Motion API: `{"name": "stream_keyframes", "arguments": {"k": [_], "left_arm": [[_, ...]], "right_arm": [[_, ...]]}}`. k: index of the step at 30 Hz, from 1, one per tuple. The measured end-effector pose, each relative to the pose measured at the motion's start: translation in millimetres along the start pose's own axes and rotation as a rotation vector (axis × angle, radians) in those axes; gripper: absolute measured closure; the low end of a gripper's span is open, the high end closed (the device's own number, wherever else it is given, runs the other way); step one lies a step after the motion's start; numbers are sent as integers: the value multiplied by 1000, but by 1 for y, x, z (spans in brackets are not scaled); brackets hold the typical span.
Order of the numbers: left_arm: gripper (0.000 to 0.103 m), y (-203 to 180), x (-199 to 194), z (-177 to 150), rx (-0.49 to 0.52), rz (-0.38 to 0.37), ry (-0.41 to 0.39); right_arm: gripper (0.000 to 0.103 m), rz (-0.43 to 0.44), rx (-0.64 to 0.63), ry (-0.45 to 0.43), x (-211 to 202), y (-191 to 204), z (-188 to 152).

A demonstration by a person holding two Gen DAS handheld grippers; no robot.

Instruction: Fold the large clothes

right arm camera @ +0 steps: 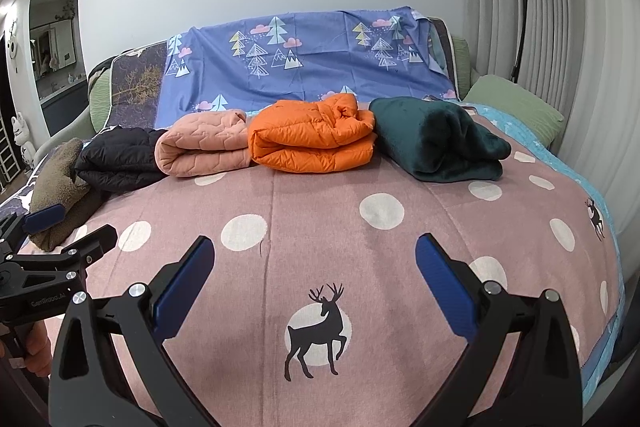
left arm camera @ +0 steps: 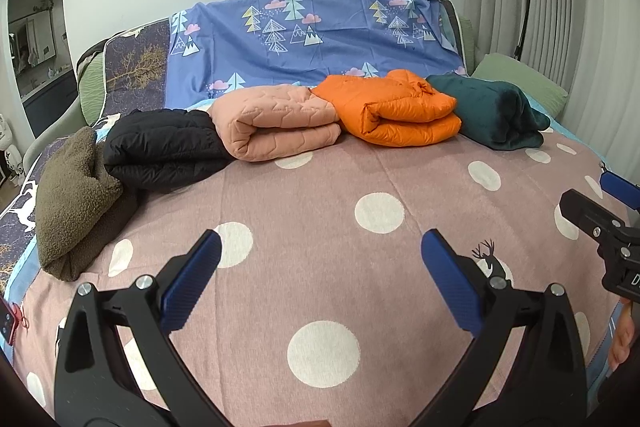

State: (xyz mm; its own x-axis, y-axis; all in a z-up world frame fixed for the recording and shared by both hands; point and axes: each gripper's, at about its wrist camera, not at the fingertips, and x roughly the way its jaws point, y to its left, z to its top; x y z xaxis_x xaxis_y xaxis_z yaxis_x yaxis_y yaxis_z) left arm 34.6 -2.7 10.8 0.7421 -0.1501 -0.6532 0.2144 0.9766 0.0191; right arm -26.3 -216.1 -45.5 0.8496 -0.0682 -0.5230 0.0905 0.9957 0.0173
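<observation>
Both claws are being held wide apart with nothing in them: the left gripper (left arm camera: 320, 247) and the right gripper (right arm camera: 314, 253) are being kept above the pink dotted blanket (right arm camera: 320, 227). Five folded clothes are being shown in a row at the back: a brown fleece (left arm camera: 72, 195), a black jacket (left arm camera: 160, 147), a pink quilted jacket (left arm camera: 276, 123), an orange puffy jacket (left arm camera: 400, 111) and a dark green fleece (left arm camera: 492, 111), each touching the next.

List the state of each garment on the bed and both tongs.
Olive fleece: folded.
Black jacket: folded.
Pink quilted jacket: folded.
Orange puffer: folded.
Green fleece: folded.
Left tongs: open, empty.
Right tongs: open, empty.
</observation>
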Motion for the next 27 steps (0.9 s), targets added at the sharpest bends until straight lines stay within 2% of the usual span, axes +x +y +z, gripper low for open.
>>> {"name": "stream_keyframes", "arguments": {"k": [27], "left_arm": [[2, 0, 0, -2, 2, 21, 12]], "right_arm": [[2, -16, -4, 8, 3, -2, -1]]}}
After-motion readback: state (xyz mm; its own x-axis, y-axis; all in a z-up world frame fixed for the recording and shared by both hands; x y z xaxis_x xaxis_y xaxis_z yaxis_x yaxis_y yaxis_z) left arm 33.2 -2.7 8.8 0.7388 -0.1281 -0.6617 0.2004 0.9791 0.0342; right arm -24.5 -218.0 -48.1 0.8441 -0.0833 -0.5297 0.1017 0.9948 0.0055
